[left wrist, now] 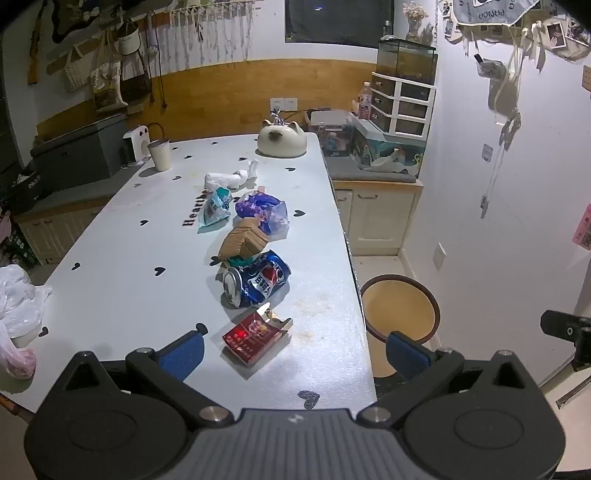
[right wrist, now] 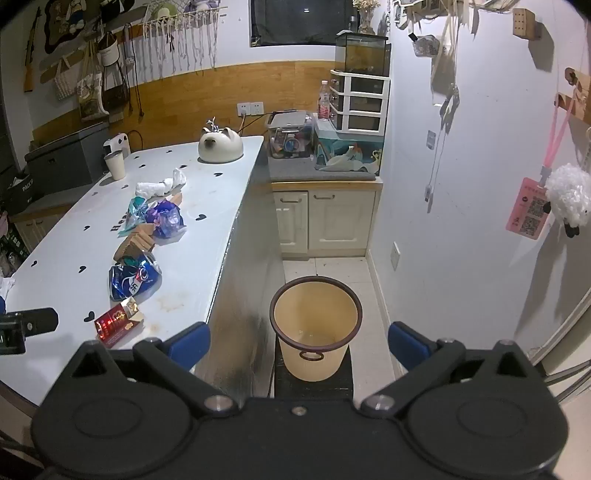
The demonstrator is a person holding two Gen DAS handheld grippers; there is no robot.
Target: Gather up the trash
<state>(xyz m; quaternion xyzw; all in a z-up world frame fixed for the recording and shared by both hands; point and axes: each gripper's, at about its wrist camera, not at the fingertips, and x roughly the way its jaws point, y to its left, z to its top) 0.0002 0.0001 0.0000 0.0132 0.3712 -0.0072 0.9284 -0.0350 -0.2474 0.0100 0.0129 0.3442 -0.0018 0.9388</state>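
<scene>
Nothing is collected yet, as far as I can judge: the yellow bin [right wrist: 316,325] on the floor beside the table [left wrist: 110,258] looks empty. My left gripper [left wrist: 295,350] and right gripper [right wrist: 299,341] both stand wide with nothing between them. The trash runs in a line toward the table's far edge: red cigarette pack [left wrist: 255,338] nearest, crushed blue can [left wrist: 258,278], brown cardboard [left wrist: 243,242], purple wrapper [left wrist: 264,212], teal packet [left wrist: 216,208], white tissue [left wrist: 225,179].

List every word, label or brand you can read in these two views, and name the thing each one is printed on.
"Heart", rest hidden by trash: on the table.
"百事可乐", Pepsi logo: on the crushed blue can.
Red cigarette pack: print too blurred.
Teal wrapper: too small.
Pink card: QR codes only, text unreadable.
Banner: letters blurred.
</scene>
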